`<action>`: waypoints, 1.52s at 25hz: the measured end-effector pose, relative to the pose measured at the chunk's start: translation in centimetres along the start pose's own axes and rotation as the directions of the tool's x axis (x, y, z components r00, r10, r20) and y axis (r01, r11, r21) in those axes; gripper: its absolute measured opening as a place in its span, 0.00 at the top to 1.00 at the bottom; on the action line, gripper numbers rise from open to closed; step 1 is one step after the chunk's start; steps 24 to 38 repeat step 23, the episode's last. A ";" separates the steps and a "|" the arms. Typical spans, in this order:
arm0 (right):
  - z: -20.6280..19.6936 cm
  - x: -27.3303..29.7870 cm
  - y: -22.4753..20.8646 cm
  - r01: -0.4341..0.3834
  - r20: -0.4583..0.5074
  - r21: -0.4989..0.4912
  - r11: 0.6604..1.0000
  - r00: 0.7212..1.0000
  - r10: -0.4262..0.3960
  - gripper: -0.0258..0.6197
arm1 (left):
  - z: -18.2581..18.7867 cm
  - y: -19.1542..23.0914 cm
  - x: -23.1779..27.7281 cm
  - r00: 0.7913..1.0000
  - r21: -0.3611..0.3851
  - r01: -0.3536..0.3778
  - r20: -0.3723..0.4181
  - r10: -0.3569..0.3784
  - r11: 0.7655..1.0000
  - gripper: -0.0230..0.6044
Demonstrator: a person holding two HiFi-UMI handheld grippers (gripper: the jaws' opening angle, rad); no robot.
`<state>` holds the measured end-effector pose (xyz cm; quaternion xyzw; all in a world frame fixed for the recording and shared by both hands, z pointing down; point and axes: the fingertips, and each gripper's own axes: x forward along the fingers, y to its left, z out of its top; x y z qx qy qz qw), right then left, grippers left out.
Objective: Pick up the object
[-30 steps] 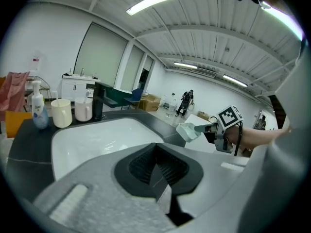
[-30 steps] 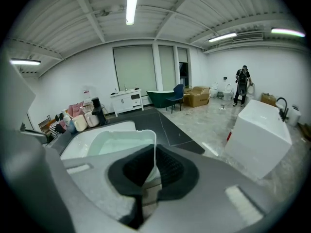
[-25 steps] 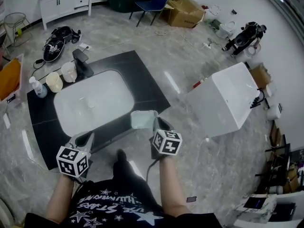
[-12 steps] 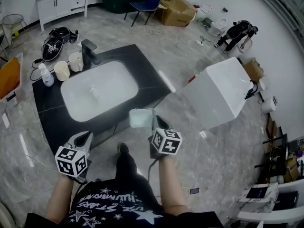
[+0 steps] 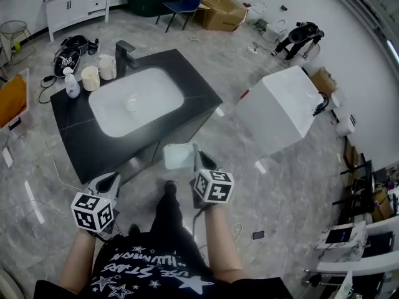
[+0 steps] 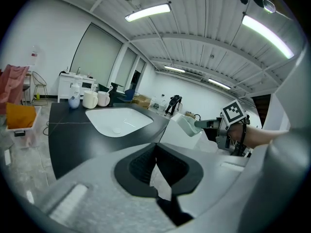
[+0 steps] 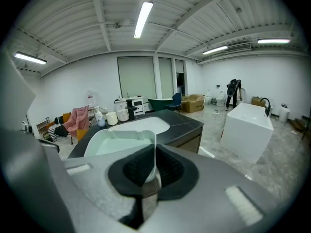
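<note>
A pale green, square, open-topped container (image 5: 176,156) hangs in the air in front of the black counter (image 5: 81,139). My right gripper (image 5: 194,159) is shut on its near wall. In the right gripper view the container (image 7: 119,142) fills the space ahead, its thin rim pinched between the jaws of the right gripper (image 7: 153,171). My left gripper (image 5: 111,180) is lower left, apart from the container, shut and holding nothing. The left gripper view shows the left gripper (image 6: 155,154) with jaws together, and the container (image 6: 187,125) held off to the right.
A white sink (image 5: 134,101) is set in the counter, with a black faucet (image 5: 124,53), two cups (image 5: 91,78) and a soap bottle (image 5: 72,86) behind it. A white tub (image 5: 280,108) stands on the floor to the right. A phone (image 5: 258,235) lies on the floor.
Both grippers have drawn back from the counter, which now lies farther away. The container stays pinched in the right gripper and now hangs over the floor, not the counter's front edge.
</note>
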<state>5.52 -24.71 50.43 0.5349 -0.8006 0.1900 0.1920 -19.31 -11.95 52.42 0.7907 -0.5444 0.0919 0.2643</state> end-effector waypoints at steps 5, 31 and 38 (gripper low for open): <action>-2.7 -4.0 1.8 0.023 -0.010 0.014 1.000 1.000 -0.023 0.94 | -2.0 -0.7 -2.6 0.999 -0.012 0.034 -0.018 -0.034 0.999 0.95; -7.6 -10.6 -1.6 0.035 -0.012 0.053 0.998 0.999 -0.035 0.94 | -4.6 -7.3 -2.4 0.995 0.014 0.091 -0.035 -0.091 0.996 0.95; -7.6 -10.6 -1.6 0.035 -0.012 0.053 0.998 0.999 -0.035 0.94 | -4.6 -7.3 -2.4 0.995 0.014 0.091 -0.035 -0.091 0.996 0.95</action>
